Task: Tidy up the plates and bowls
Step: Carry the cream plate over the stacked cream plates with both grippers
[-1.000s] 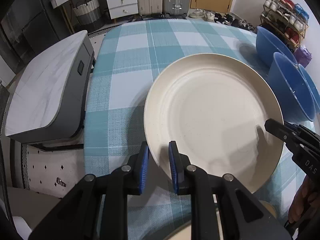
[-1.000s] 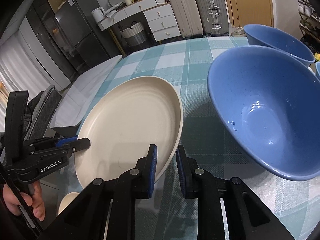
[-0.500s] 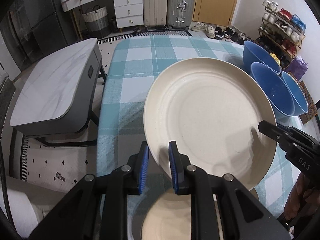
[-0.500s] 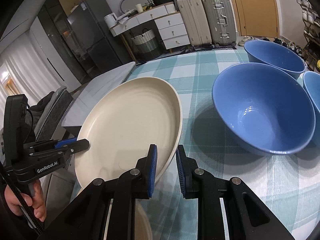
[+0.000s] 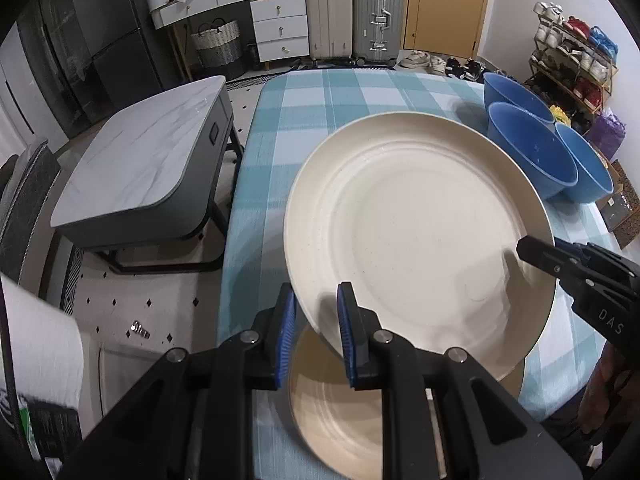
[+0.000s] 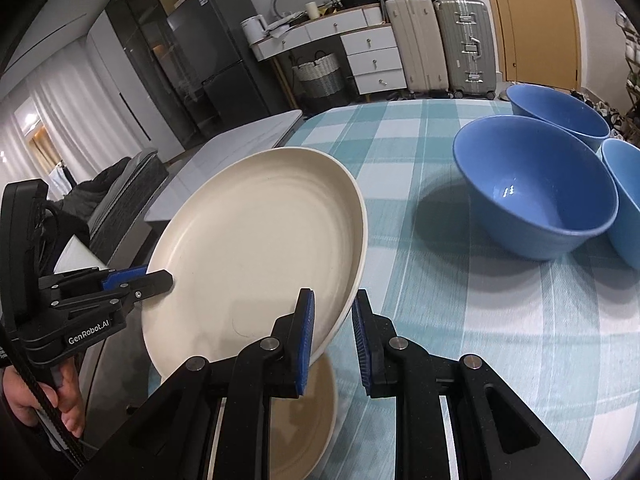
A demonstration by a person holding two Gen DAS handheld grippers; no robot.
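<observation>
Checked tablecloth [image 5: 280,128] now shows further below the cream plate [image 5: 416,240], lifted and drawn back since a second ago with left gripper [image 5: 316,336] and right gripper [image 6: 332,336] clenched on its rim, probably bound for the second plate [image 5: 332,412] at six o'clock; blue bowls [image 5: 532,152] wait at two o'clock

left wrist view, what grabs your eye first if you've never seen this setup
A large cream plate fills the middle, lifted off the checked tablecloth with the left gripper and the right gripper clamped on opposite rims. A second cream plate lies beneath it, and three blue bowls cluster at the right.
</observation>
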